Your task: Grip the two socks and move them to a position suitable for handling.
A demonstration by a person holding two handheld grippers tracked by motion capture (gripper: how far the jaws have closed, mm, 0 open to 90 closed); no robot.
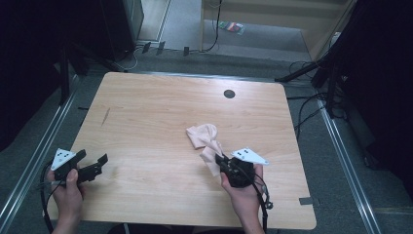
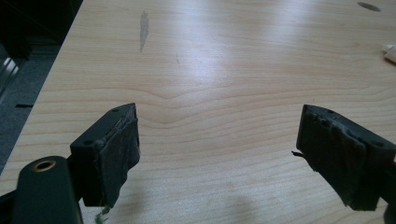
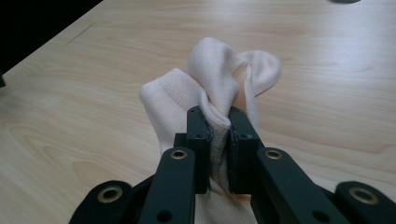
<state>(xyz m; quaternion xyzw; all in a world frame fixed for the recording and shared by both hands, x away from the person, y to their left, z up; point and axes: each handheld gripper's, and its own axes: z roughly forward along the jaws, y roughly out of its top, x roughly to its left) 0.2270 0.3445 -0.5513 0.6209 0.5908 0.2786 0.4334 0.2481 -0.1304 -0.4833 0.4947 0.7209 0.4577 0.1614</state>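
Pinching a fold of pale pink sock [image 3: 219,84], our right gripper [image 3: 218,135] has its two black jaws clenched on the cloth with only a thin band of fabric between them. In the right gripper view we see the ribbed cuff at the left of the bundle and a rounded end rising at the upper right, detail that the high view does not resolve. From the high view we log the wider layout instead: the right gripper [image 1: 225,160] sits in the lower right of centre, held by the right hand [image 1: 243,192], with its grey plate [image 1: 249,156] on top and a cable [image 1: 264,200] trailing down toward the bottom edge. The sock [image 1: 204,137] runs from the jaws up and to the left, bunched on the wooden table [image 1: 160,107], its far end resting on the surface.

Our left gripper [image 1: 97,165] lies at the lower left of the high view, in the left hand [image 1: 67,197], well apart from the sock. The left gripper view confirms it is released: the jaws stand wide, with bare table [image 2: 201,70] between them. That view also catches a grey streak [image 2: 144,28] in the upper left and a sliver of the sock [image 2: 389,52] at the right edge. A dark round hole [image 1: 229,93] marks the table's upper middle in the high view.
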